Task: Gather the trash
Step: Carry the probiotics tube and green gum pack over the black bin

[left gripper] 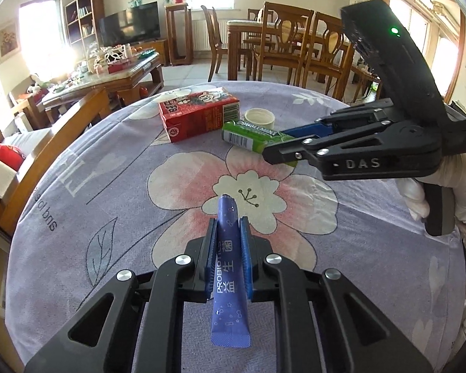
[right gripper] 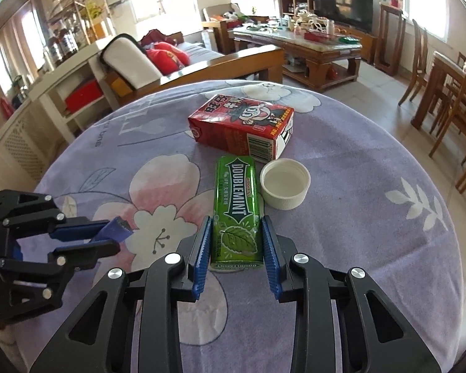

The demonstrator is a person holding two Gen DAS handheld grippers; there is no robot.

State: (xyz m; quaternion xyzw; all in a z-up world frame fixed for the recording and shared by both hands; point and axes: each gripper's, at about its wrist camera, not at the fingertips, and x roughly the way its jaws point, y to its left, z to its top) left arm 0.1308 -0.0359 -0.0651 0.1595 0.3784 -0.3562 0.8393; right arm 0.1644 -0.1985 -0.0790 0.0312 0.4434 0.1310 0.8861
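Two tongs are working this floral lilac cloth-covered surface (right gripper: 372, 217) at once. Left tongs (left gripper: 229, 259) are clenching a slim purple foil sachet (left gripper: 230, 283) reading "PROBIOTIC", its crimped end sticking out toward the camera. Right tongs (right gripper: 236, 250) are sitting around a glossy green "DOUBLEMINT" gum pack (right gripper: 236, 205), with its near end lying between the ribbed blue pads (right gripper: 202, 248); I can't tell if they're actually pressing it. A ridged white plastic cap (right gripper: 285, 183) is sitting just beside the pack, with a red cardboard drink carton (right gripper: 242, 124) lying behind both.
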